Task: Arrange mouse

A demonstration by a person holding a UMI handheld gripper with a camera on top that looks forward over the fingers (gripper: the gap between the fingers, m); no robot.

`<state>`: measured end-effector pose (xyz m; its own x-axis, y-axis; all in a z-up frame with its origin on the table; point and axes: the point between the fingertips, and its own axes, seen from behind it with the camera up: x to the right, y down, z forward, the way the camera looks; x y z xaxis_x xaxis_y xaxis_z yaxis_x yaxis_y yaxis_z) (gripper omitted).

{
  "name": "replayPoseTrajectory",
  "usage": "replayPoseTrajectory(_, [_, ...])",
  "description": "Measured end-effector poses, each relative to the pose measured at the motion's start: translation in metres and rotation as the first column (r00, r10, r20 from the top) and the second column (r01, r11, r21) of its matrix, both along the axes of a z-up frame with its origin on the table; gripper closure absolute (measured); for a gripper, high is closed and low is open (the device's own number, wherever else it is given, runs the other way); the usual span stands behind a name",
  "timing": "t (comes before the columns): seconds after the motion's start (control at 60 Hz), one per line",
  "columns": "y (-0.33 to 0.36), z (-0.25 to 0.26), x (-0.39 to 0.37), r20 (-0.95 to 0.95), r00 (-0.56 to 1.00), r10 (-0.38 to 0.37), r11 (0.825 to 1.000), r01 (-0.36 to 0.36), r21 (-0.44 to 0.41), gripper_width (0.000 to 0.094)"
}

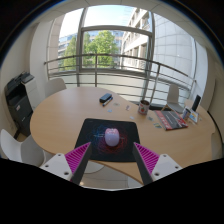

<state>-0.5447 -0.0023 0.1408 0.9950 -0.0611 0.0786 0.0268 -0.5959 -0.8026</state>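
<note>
Before a wide window with a balcony rail stands a round wooden counter (60, 118) — on it a dark mouse pad (92, 132) carries the pale mouse (112, 137), just ahead of the spread, empty fingers (112, 158).

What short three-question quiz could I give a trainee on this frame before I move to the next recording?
1. True or false: the mouse lies on the dark mat.
2. Where is the mouse relative to the gripper? A) clamped between its fingers B) just ahead of them C) on a chair
3. Fill in: the gripper's fingers are ____.

Key: 1 true; 2 B; 3 open. The mouse rests on its mat on the round table, untouched.
</note>
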Motion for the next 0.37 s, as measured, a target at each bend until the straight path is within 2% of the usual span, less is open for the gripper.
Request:
replayPoseTrajectory(0.183, [-0.044,0.006,-0.002,-0.010,1.000,-0.004,1.000,0.004,-0.001,0.0094])
replayPoseTrajectory(0.367, [-0.061,0.007,-0.009,-0.006,1.000,0.007,1.000,-0.007,0.001,0.0092])
